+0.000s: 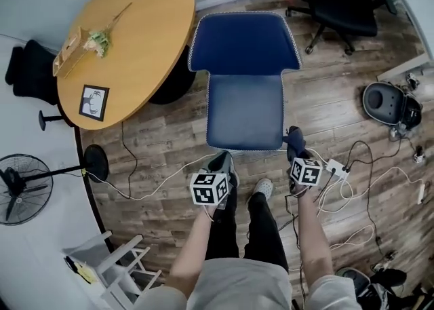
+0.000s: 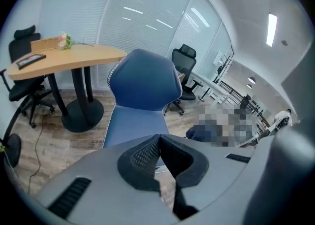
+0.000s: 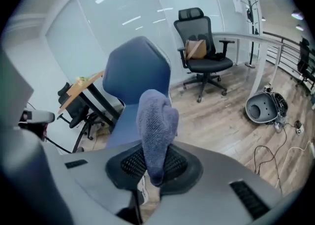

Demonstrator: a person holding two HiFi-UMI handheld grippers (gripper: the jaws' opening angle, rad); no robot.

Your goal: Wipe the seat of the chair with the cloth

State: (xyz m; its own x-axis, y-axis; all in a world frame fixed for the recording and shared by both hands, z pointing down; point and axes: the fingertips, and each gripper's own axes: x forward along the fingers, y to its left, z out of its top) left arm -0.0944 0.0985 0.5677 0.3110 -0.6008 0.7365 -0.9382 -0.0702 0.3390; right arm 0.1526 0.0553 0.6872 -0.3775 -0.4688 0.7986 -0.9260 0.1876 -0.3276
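My right gripper (image 3: 156, 166) clamps the blue cloth (image 3: 156, 118). My left gripper (image 2: 159, 152): jaws pressed together, empty, near the chair seat (image 1: 245, 108).

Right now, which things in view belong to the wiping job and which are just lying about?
Job: blue chair's seat; cloth, clamped in right gripper.
Lying about: round table, fan, black office chair, floor cables.

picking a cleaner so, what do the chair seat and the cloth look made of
The chair seat looks like matte blue upholstery fabric: no shine, with pale stitched edging along its rim. The weave is too fine to tell. The cloth looks like a soft blue-grey knitted or terry-like textile, matte. Its nubbly, looped surface shows where it stands up from the right gripper.
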